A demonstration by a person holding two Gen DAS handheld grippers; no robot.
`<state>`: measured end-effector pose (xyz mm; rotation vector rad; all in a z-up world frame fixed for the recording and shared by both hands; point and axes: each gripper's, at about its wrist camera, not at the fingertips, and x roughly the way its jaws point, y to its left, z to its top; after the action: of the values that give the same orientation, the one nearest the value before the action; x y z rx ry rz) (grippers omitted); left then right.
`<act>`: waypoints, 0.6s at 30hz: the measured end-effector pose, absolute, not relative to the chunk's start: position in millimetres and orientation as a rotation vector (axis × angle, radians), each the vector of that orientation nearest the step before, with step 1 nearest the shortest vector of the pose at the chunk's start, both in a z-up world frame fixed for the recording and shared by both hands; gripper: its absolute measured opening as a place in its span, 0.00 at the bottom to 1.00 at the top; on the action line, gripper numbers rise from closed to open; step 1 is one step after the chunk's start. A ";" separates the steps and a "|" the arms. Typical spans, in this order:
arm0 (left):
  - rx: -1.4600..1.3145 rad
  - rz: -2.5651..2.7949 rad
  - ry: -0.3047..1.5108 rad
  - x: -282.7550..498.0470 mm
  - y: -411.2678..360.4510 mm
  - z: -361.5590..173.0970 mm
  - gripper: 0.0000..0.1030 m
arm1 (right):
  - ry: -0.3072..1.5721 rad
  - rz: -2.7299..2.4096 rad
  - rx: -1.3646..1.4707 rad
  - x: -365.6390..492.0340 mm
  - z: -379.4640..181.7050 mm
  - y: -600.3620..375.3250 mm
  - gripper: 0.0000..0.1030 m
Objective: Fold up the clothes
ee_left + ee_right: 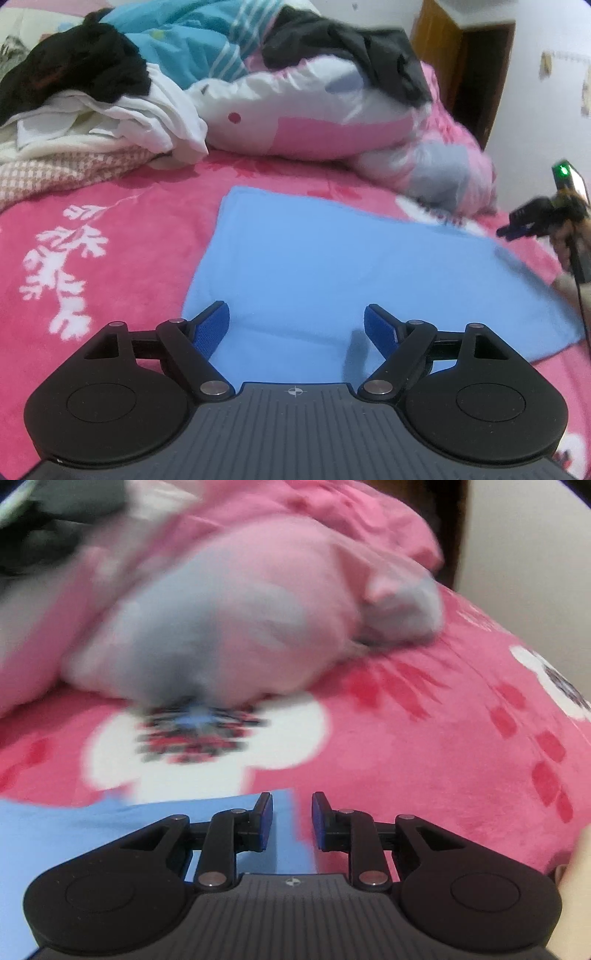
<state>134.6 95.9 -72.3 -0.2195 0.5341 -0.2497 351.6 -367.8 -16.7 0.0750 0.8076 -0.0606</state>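
Cloth (351, 269), light blue and folded flat, lay on the pink flowered bed cover (110, 236), spreading from centre toward 4 o'clock in the left wrist view. Left hand-held gripper (296, 325) hovered over its near edge at 6 o'clock, jaws spread wide, nothing between the blue pads (216, 325). Right hand-held gripper (517, 227) seen at 3 o'clock in that same view, blurred, beside the cloth's far right edge.

In the right wrist view: right hand-held gripper (292, 819) at 6 o'clock, jaws parted by a narrow gap, gripping nothing; cloth corner (110, 823) under the left finger only, bed cover (424, 775) under the right one. Rumpled pink, white and grey quilt (221, 602) at 12 o'clock, blurred.

Piled at 11 o'clock in the left wrist view: black garment (77, 70), white clothes (140, 122), turquoise striped fabric (192, 44). Dark grey garment (351, 44) draped over the quilt (314, 118) at 12 o'clock. Wooden door (461, 66) at 1 o'clock.
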 end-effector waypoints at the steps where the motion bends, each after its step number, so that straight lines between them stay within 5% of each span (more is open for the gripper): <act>1: -0.251 -0.249 0.518 133.2 102.9 -70.7 0.79 | 0.791 -0.013 0.068 339.1 -9.3 -356.0 0.24; 9: -0.615 -0.158 0.502 126.6 182.4 -79.7 0.79 | 0.697 0.473 -0.108 217.5 17.2 -207.3 0.30; 18: -0.636 -0.148 0.487 125.9 193.8 -81.4 0.79 | 0.482 0.894 -0.583 103.6 -20.8 -35.0 0.32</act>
<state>125.9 193.8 -81.4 -0.6364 0.4870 -0.1479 103.6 -35.0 -20.8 -0.5834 0.4817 0.8943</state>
